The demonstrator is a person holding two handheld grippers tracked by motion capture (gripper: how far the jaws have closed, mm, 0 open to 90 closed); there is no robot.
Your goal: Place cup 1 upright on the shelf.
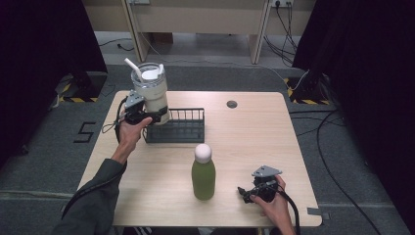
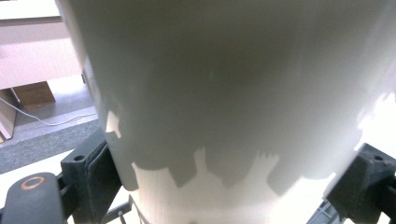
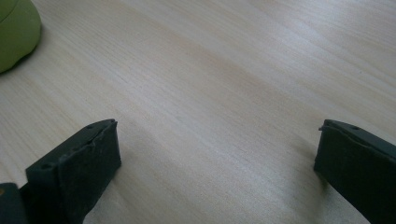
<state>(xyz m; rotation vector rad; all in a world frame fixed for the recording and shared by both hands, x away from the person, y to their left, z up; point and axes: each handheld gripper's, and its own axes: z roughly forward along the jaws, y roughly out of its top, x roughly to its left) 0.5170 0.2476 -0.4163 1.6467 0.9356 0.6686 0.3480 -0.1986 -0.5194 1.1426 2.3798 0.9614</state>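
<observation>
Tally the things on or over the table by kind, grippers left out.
Tumbler with straw, held in the left gripper: 1
Green bottle with white cap: 1
Black wire rack: 1
Total: 3

In the left gripper view, the white tumbler (image 2: pixel 224 93) is sitting so close to the lens that its top, base and right side are being cut off by the picture's edges, and its surface is looking blurred. In the high view, the left tool (image 1: pixel 147 116) is covering the tumbler's lower wall, and the tumbler is hiding the near-left corner of the black wire rack (image 1: pixel 183 126). In the right gripper view, the green bottle (image 3: pixel 16 32) is showing as just a curved sliver at the top-left corner. The right tool (image 1: pixel 250 192) is probably resting on the surface (image 1: pixel 254 137), though the contact is being hidden by the hand (image 1: pixel 274 203).
</observation>
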